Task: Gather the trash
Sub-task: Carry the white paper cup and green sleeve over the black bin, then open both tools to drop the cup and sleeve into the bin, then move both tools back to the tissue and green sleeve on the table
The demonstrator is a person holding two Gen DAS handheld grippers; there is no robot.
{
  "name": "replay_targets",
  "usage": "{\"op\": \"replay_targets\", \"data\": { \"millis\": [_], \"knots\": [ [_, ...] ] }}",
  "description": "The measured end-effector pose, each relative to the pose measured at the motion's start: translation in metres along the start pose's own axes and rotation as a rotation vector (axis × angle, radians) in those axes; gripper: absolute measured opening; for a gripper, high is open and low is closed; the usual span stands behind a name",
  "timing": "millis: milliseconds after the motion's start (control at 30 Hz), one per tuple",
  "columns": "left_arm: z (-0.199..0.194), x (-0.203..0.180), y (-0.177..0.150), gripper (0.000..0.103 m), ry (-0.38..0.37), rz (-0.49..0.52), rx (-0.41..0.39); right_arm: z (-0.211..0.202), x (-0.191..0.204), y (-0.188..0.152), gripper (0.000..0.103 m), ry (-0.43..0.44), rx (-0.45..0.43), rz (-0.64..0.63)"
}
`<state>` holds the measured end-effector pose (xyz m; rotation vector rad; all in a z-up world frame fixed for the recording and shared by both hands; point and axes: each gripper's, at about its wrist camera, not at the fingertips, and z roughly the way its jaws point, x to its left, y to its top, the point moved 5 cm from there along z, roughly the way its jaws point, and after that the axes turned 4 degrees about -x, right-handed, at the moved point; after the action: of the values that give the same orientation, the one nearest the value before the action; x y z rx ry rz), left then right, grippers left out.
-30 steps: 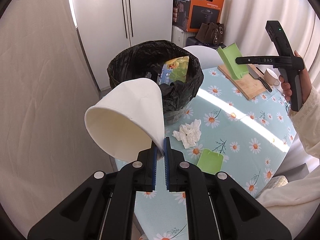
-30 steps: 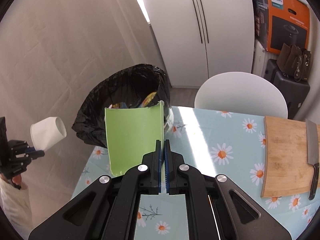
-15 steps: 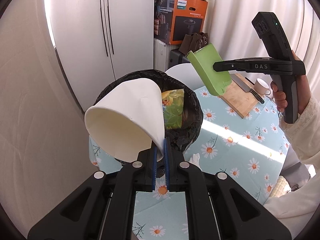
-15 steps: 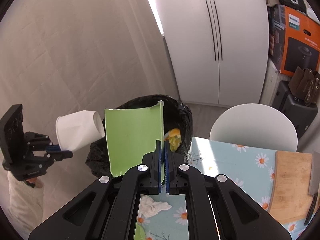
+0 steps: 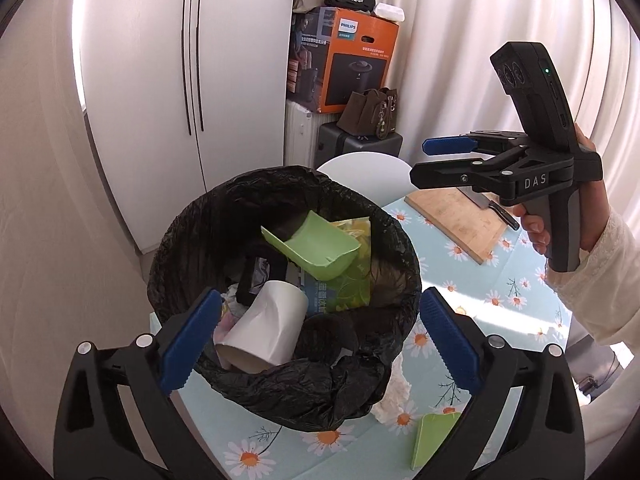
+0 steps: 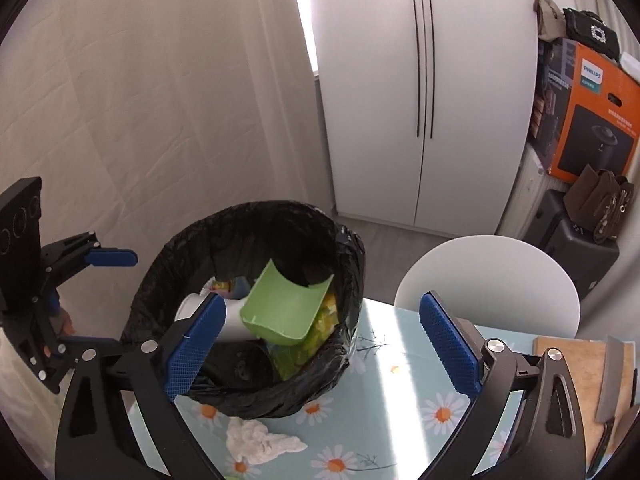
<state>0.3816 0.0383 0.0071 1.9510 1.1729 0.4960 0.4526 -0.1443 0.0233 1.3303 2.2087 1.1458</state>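
Black crinkled bin liner [image 5: 280, 396] holds white paper cup [image 5: 264, 328], curved green shard [image 5: 316, 246]; both grippers just released, jaws spread empty.

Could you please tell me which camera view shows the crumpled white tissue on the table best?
The right wrist view: the crumpled white tissue lies fully visible before the black-lined bin. The left wrist view shows only part of it behind the bin's bag.

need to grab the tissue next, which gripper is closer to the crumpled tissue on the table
Left. The left gripper hangs open at the bin's near rim, the crumpled tissue just below its right finger. The right gripper, also open, is raised beyond the bin's far side.
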Motion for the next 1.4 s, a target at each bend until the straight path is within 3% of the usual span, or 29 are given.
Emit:
{"op": "replay_targets", "data": {
  "millis": [200,333,500,867,1000,1233,1400],
  "knots": [
    [-0.001,-0.001,-0.017,0.097,0.011,-0.046,0.023,0.005,-0.01,-0.024,0.093,-0.082,0.044,-0.009],
    [-0.003,-0.001,-0.029,0.097,0.096,-0.062,0.04,0.007,-0.014,-0.04,0.093,-0.097,0.066,-0.006],
    [-0.011,-0.004,-0.045,0.097,0.132,-0.111,0.069,0.0,-0.014,-0.056,0.093,-0.095,0.075,-0.003],
    [-0.033,-0.027,-0.077,0.097,0.203,-0.118,0.102,-0.009,-0.004,-0.099,0.093,-0.048,0.111,0.007],
    [-0.033,-0.031,-0.096,0.097,0.226,-0.113,0.155,-0.004,0.004,-0.115,0.093,-0.03,0.143,-0.009],
    [-0.028,-0.044,-0.134,0.097,0.223,-0.129,0.235,0.017,0.017,-0.153,0.093,0.001,0.228,-0.056],
    [-0.024,-0.052,-0.161,0.097,0.207,-0.176,0.276,0.036,0.028,-0.182,0.093,0.077,0.288,-0.044]
  ]
}}
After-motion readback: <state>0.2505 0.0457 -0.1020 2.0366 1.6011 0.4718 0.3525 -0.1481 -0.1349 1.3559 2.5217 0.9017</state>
